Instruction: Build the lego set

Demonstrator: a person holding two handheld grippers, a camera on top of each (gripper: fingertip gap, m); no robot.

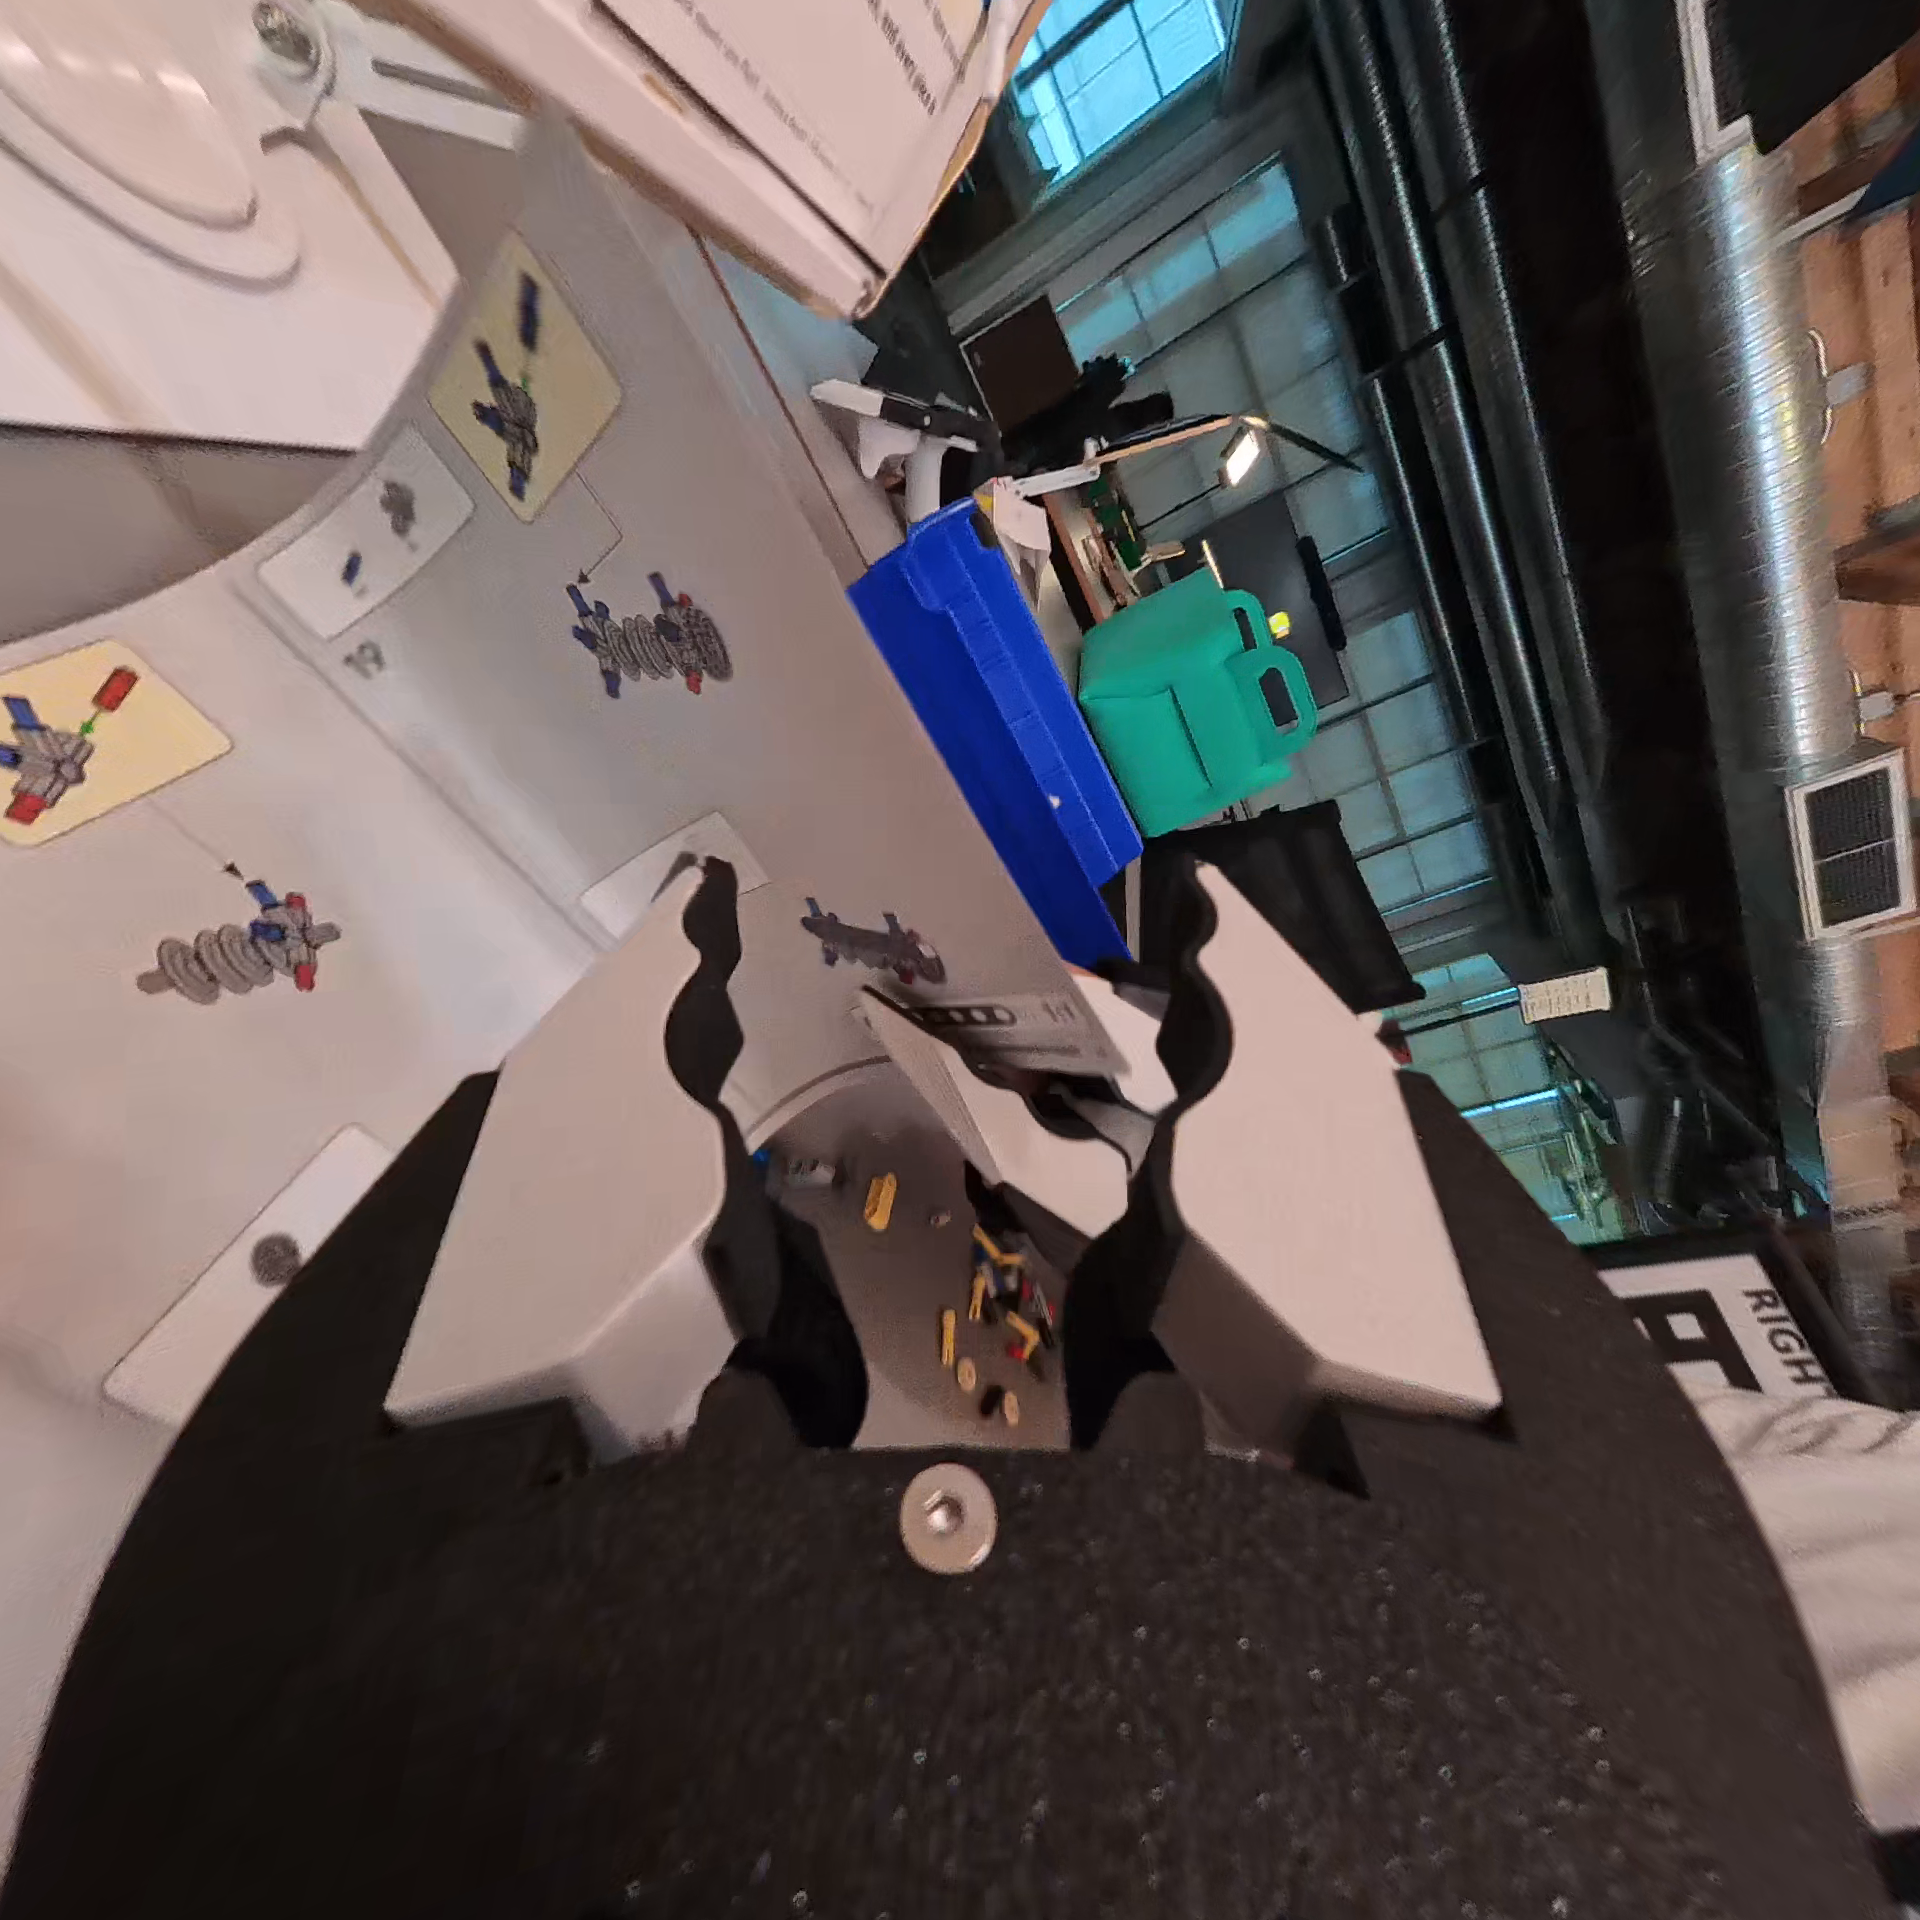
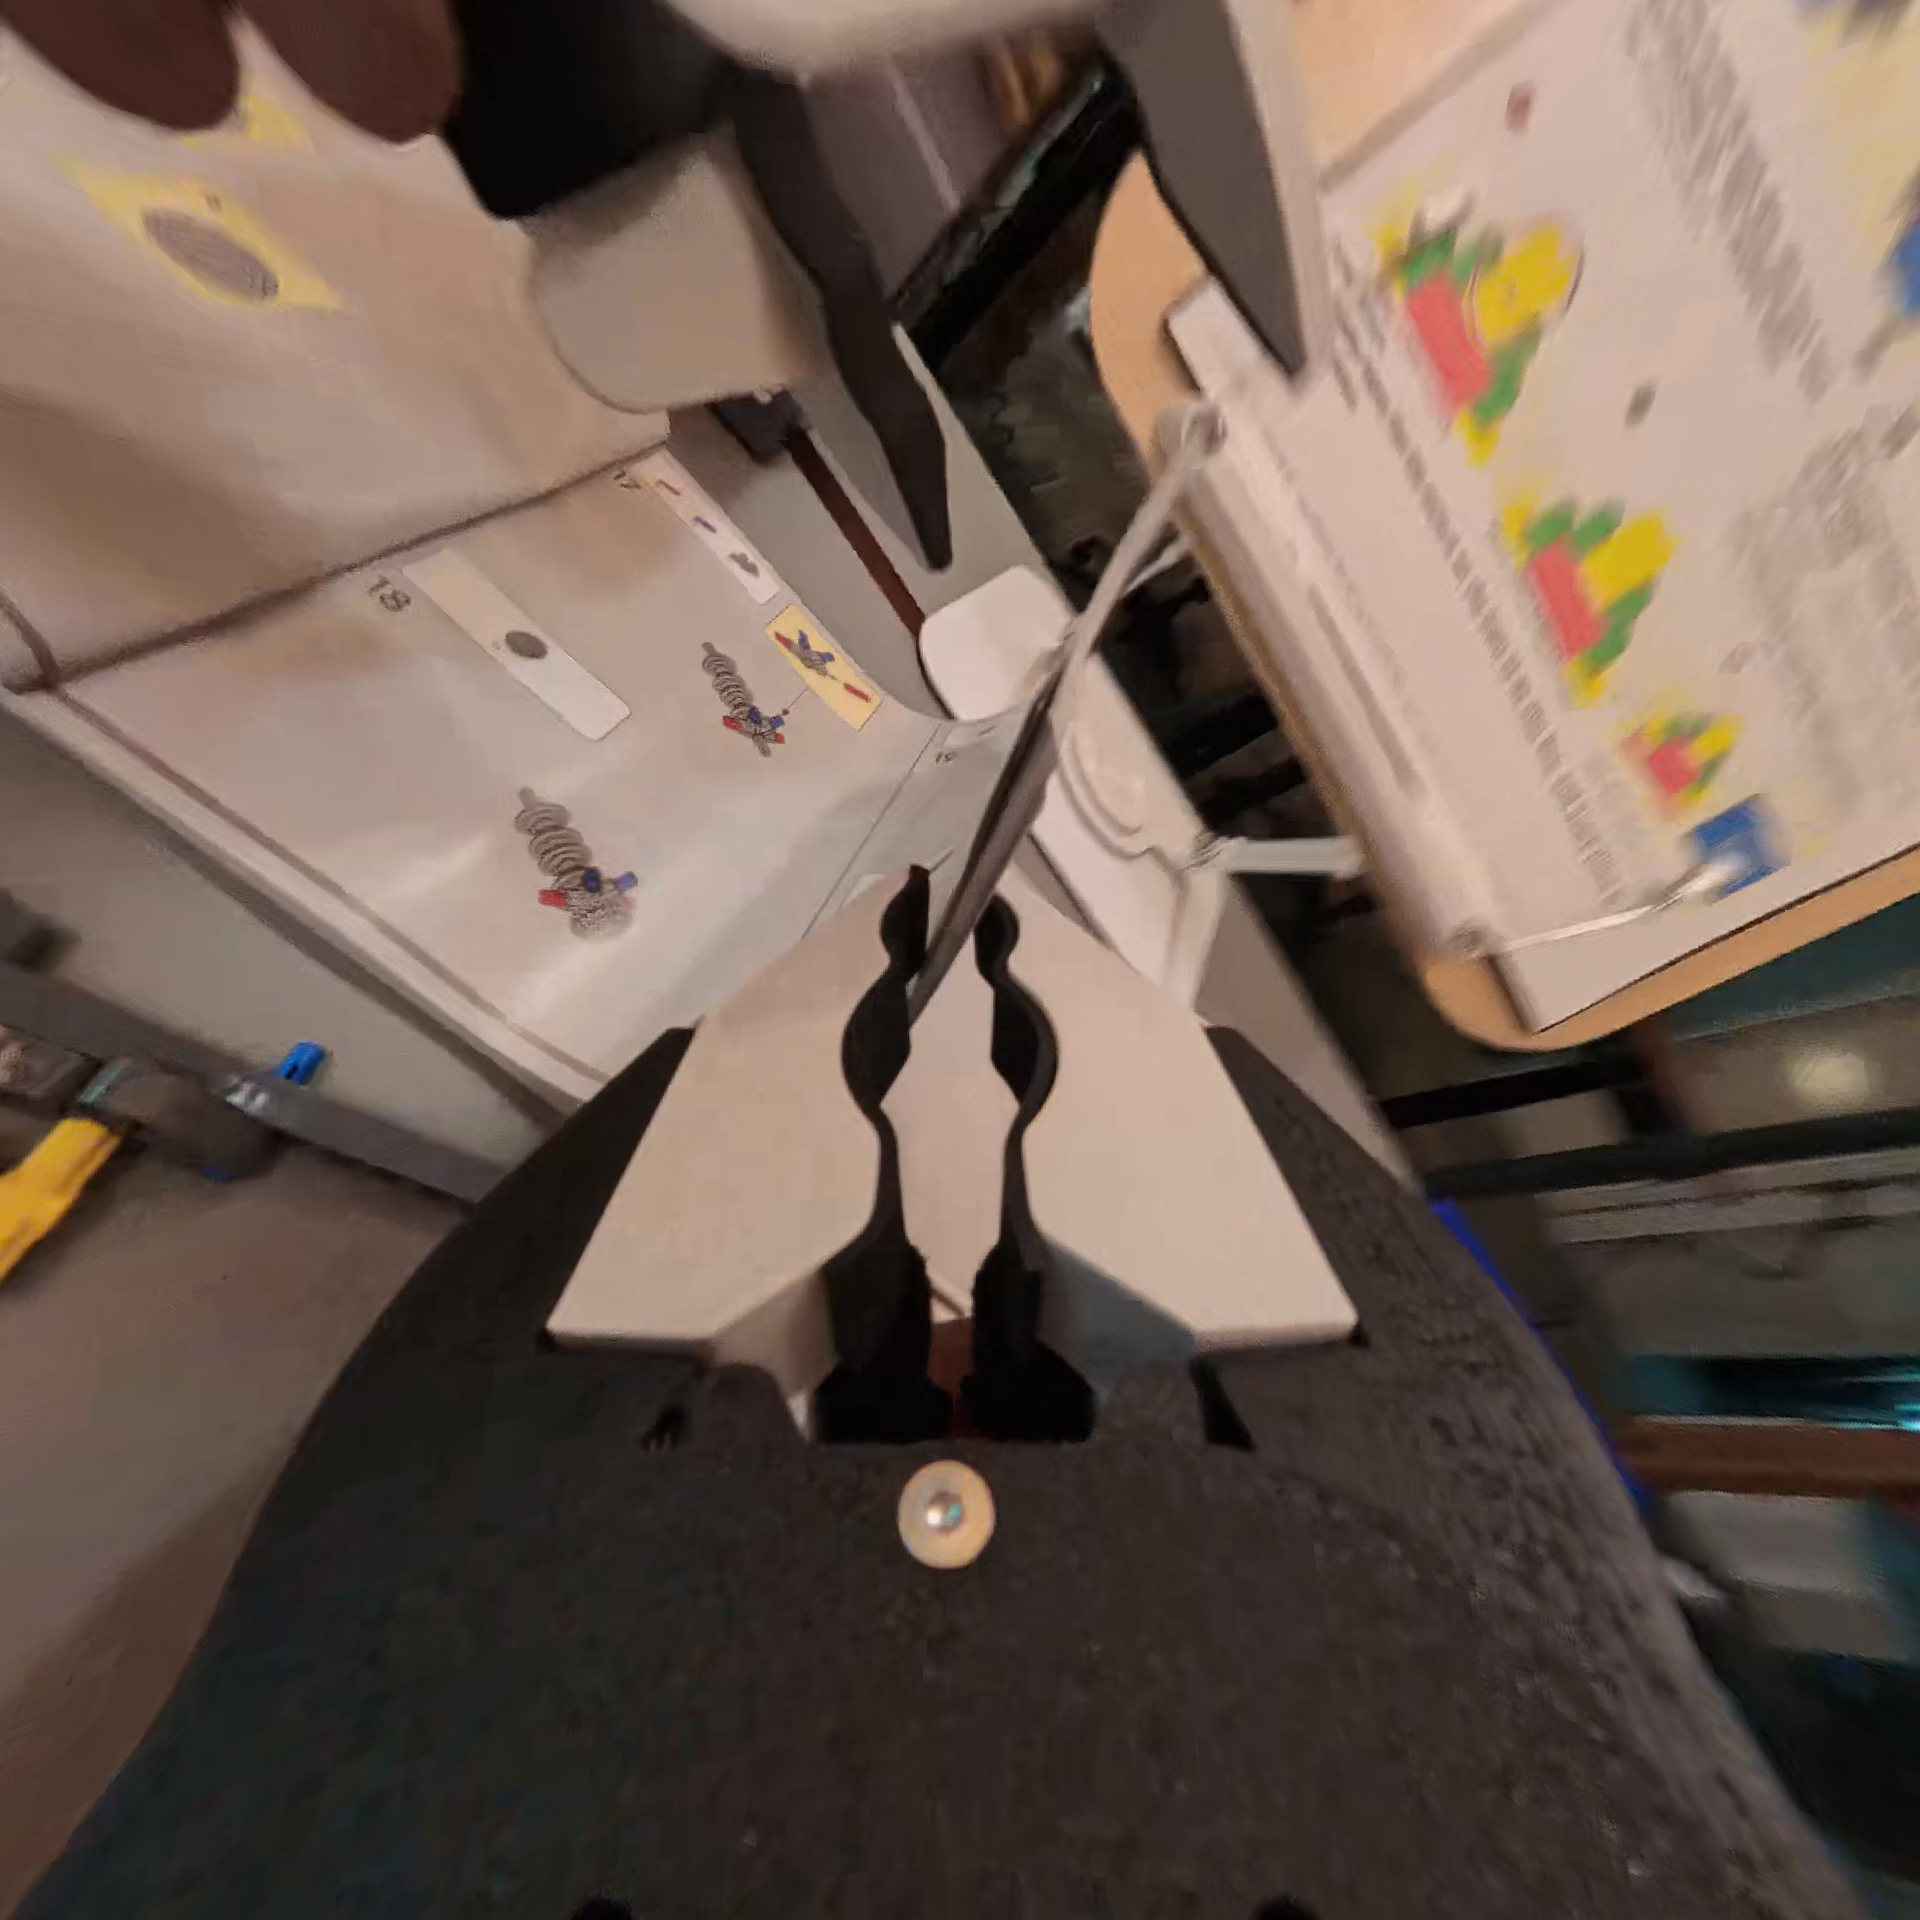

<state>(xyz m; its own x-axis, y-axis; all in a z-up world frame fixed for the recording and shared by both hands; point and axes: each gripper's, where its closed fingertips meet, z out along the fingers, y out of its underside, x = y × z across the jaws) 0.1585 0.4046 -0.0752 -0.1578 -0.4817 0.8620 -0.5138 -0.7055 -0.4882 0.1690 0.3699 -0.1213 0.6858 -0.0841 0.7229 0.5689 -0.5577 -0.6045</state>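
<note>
Right hand-held gripper (image 2: 951,925) nearly closed, apparently pinching page edge of instruction booklet (image 2: 644,790); view blurred. Left hand-held gripper (image 1: 951,914) wide open, empty. Loose lego pieces (image 1: 997,1299) lay on counter (image 1: 904,1351) beneath. Best turned page slowly, booklet kept flat.
</note>
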